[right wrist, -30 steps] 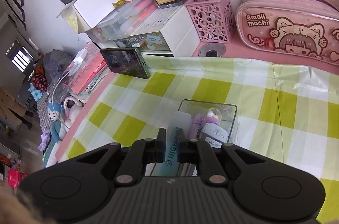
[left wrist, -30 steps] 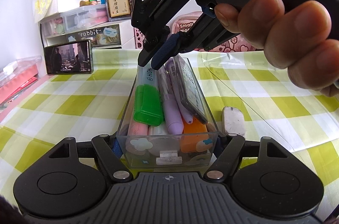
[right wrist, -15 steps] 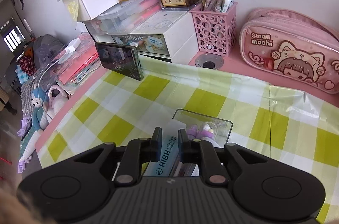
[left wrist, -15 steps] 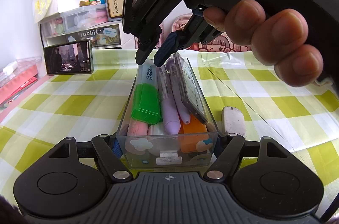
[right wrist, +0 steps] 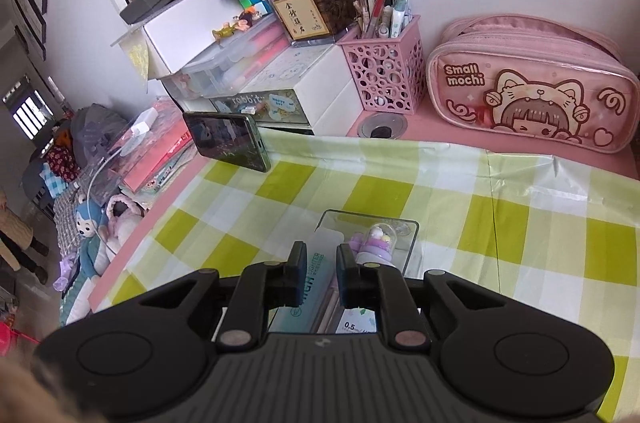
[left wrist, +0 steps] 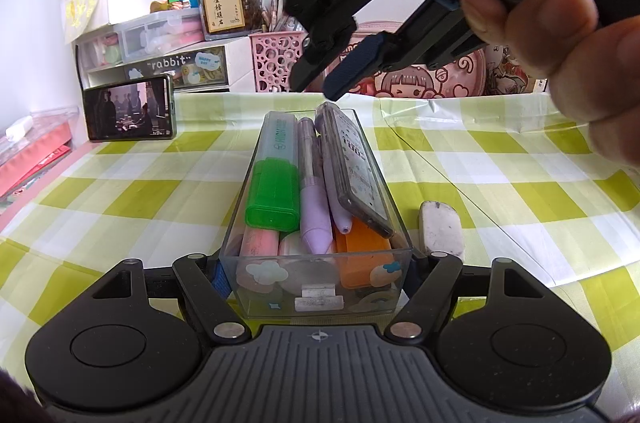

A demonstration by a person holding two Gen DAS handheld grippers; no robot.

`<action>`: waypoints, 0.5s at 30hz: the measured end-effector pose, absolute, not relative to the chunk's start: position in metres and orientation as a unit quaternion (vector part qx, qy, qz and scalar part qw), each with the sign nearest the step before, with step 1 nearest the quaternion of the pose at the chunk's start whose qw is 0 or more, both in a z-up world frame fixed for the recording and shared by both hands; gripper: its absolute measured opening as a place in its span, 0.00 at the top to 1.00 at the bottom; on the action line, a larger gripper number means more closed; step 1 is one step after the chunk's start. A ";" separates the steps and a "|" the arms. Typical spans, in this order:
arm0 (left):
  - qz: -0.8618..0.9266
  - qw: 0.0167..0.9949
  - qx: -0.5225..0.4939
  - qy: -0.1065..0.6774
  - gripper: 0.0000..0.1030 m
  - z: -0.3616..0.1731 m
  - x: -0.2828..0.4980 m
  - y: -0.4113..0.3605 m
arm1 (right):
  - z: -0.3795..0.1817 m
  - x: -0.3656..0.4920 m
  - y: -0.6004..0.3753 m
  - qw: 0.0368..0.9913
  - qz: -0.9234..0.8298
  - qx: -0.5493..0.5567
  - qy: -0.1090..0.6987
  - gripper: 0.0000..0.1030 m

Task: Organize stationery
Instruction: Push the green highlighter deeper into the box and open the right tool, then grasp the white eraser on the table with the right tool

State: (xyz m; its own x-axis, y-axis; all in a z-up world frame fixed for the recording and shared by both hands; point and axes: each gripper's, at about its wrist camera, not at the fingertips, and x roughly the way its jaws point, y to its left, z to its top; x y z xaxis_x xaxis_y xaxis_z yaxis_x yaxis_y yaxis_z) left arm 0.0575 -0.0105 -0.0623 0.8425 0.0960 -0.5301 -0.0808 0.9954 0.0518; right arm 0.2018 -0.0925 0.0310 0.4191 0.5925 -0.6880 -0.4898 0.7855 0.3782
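A clear plastic box [left wrist: 316, 287] stands on the green checked cloth, held at its near end between the fingers of my left gripper [left wrist: 316, 273]. It holds a green-capped highlighter [left wrist: 276, 175], lilac pens [left wrist: 314, 207], a lead-refill case [left wrist: 354, 167], a pink item and an orange item. My right gripper [left wrist: 320, 79] hovers above the box's far end, slightly open and empty. In the right wrist view the right gripper [right wrist: 318, 273] is over the highlighter [right wrist: 316, 287] and the box [right wrist: 408, 227].
A white eraser [left wrist: 440, 227] lies on the cloth right of the box. A phone [left wrist: 128, 109] leans at the back left. White drawers [right wrist: 304, 87], a pink pen basket [right wrist: 384, 75] and a pink pencil case [right wrist: 532, 91] line the back wall. Pink books [right wrist: 156, 155] lie left.
My right gripper let go of the highlighter, opened a little and rose away from the box. The highlighter now lies flat in the box. My left gripper has not moved.
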 end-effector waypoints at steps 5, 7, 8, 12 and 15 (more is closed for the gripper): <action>0.046 0.960 0.014 0.277 0.29 -0.062 0.057 -0.011 | 0.034 0.193 -0.120 0.854 0.306 0.078 0.415 0.64; 0.046 0.960 0.014 0.277 0.29 -0.062 0.057 -0.011 | 0.028 0.189 -0.133 0.858 0.291 0.079 0.416 0.62; 0.046 0.960 0.014 0.277 0.29 -0.062 0.057 -0.011 | 0.023 0.187 -0.140 0.861 0.279 0.079 0.418 0.61; 0.046 0.960 0.013 0.277 0.29 -0.062 0.058 -0.011 | 0.000 0.179 -0.165 0.854 0.246 0.094 0.448 0.60; 0.047 0.960 0.011 0.276 0.29 -0.063 0.059 -0.009 | -0.013 0.170 -0.179 0.850 0.232 0.107 0.461 0.60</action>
